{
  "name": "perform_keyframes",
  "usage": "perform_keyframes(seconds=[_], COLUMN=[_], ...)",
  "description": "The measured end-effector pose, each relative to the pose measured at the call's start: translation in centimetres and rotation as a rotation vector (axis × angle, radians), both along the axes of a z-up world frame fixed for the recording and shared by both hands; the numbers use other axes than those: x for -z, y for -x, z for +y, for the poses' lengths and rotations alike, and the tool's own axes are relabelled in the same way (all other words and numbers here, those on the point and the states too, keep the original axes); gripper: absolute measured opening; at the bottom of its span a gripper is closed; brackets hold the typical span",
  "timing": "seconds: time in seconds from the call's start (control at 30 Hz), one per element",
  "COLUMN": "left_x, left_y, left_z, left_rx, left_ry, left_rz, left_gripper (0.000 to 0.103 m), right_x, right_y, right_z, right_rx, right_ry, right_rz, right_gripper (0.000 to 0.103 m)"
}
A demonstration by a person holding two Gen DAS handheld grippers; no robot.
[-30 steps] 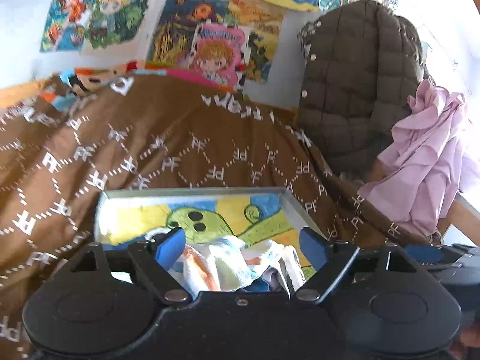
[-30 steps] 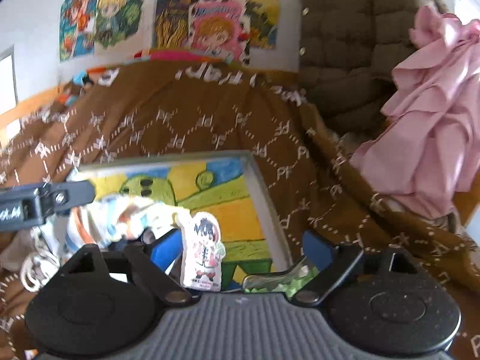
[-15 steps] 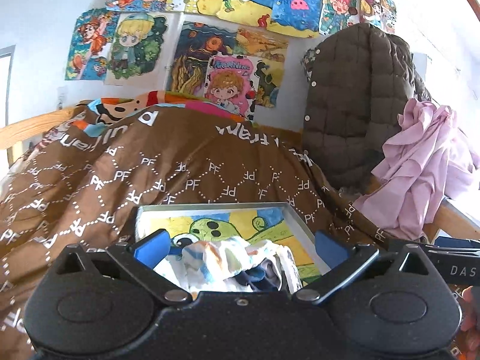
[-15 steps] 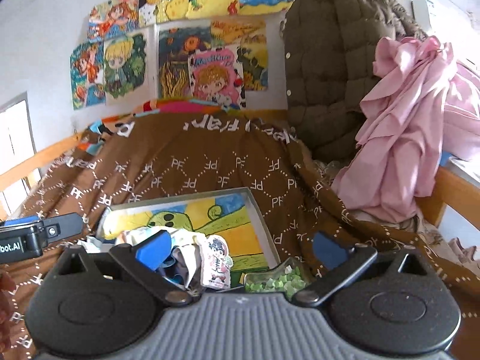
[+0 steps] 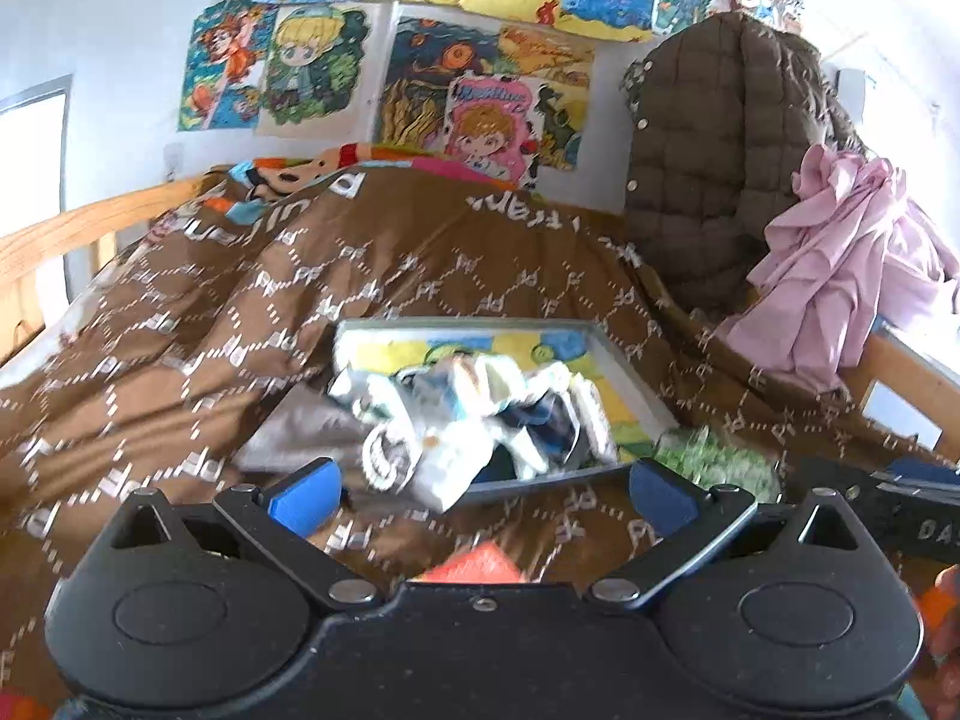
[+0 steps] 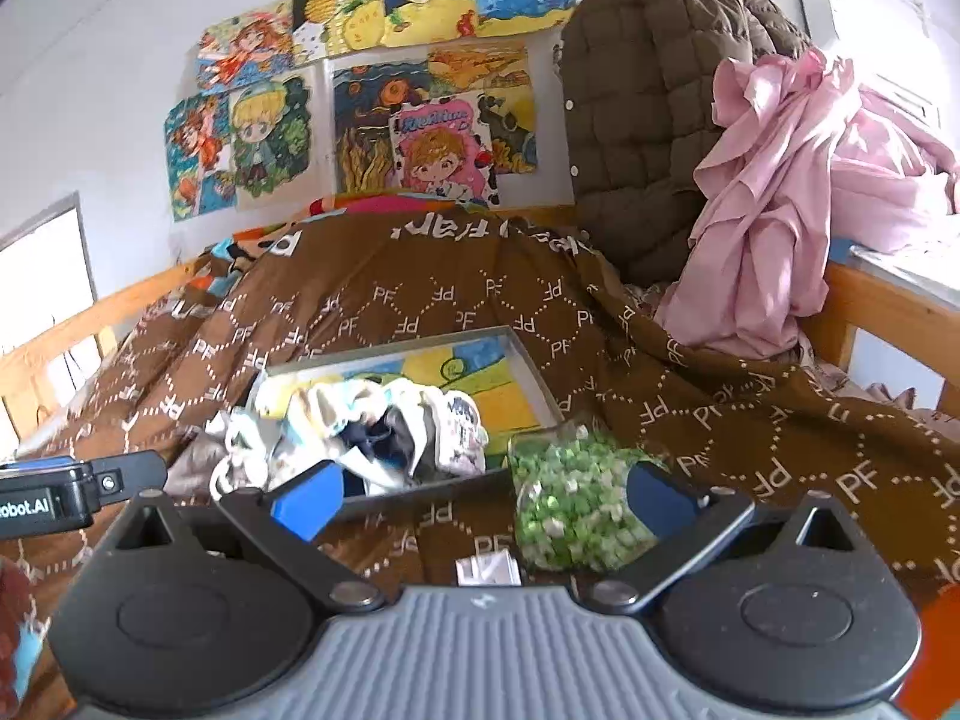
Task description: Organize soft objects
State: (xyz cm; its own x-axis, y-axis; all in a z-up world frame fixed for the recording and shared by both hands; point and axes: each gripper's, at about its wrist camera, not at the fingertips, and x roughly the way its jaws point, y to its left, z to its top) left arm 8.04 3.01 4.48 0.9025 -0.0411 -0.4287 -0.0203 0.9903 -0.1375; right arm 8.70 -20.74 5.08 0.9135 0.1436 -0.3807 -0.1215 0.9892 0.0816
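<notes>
A shallow grey tray (image 5: 630,369) (image 6: 531,369) with a cartoon picture on its floor lies on the brown bedspread. A heap of small white and blue printed cloths (image 5: 480,414) (image 6: 372,426) fills its near left part and spills over the left edge. A clear bag of green and white pieces (image 6: 570,498) (image 5: 714,456) lies at the tray's near right corner. My left gripper (image 5: 483,495) is open and empty, just short of the tray. My right gripper (image 6: 483,498) is open and empty, with the green bag by its right finger.
The brown patterned bedspread (image 5: 240,324) covers the bed. A brown quilted jacket (image 5: 720,162) and pink cloth (image 5: 852,276) hang at the right over a wooden rail (image 6: 888,312). Posters (image 5: 432,72) cover the wall. A red item (image 5: 474,564) lies under my left gripper.
Both grippers have pulled back and up from the tray. The cloth heap and the small printed cloth now lie free in the tray, and the green bag shows fully.
</notes>
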Motion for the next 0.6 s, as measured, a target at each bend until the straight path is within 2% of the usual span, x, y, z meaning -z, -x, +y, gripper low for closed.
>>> perform_keyframes(seconds=[0.1, 0.33, 0.43, 0.6], left_x=[0.3, 0.4, 0.6, 0.9], left_y=[1.2, 4.1, 4.9, 5.6], left_z=[0.0, -0.2, -0.7, -1.2], left_rx=[-0.016, -0.059, -0.047, -0.032], left_ry=[-0.003, -0.030, -0.051, -0.079], left_rz=[0.017, -0.007, -0.005, 0.013], left_gripper=[0.102, 0.102, 0.102, 0.102], right_x=[0.0, 1.1, 1.5, 1.7], right_y=[1.4, 4.3, 5.3, 6.3], right_z=[0.0, -0.1, 0.0, -0.5], right_rx=[-0.004, 0.017, 0.025, 0.050], right_ry=[-0.008, 0.017, 0.030, -0.007], right_rz=[-0.009, -0.016, -0.012, 0.007], right_gripper=[0.103, 0.103, 0.103, 0.103])
